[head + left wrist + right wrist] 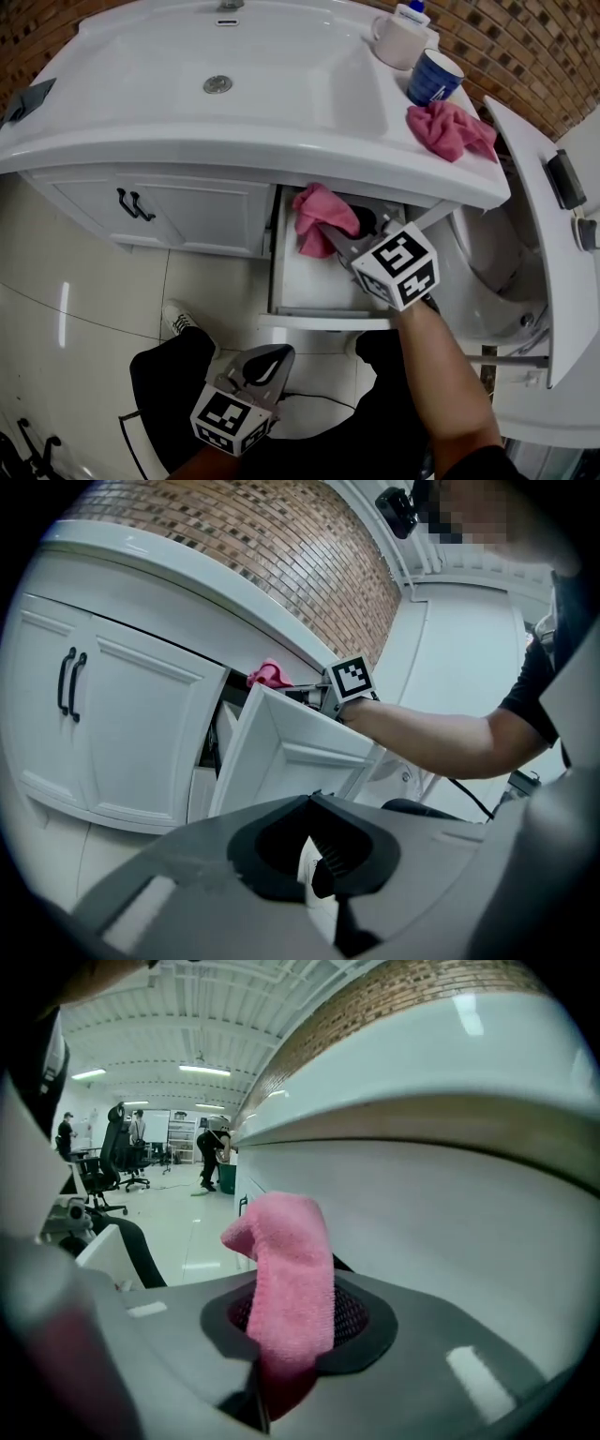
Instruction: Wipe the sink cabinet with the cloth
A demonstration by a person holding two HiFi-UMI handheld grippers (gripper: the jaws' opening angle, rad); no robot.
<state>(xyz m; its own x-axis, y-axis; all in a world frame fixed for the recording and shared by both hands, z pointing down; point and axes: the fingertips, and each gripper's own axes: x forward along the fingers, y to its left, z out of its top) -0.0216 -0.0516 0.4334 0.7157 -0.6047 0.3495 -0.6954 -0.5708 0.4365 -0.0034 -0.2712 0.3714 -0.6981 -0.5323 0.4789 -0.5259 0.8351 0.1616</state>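
The right gripper [330, 236] is clamped on the pink cloth [319, 214]. In the right gripper view the cloth [286, 1279] stands up between the closed jaws and bulges out past their tips toward 12 o'clock. Gripper and cloth sit inside the open drawer [277, 277] of the sink cabinet [187, 214], the cloth bunched against the drawer's back left corner, at 11 o'clock from the tips. The left gripper [269, 364] hangs low at 7 o'clock from the drawer, jaws together on nothing. On the countertop, at 1 o'clock, lies a second pink cloth [448, 129] beside a blue mug [433, 77].
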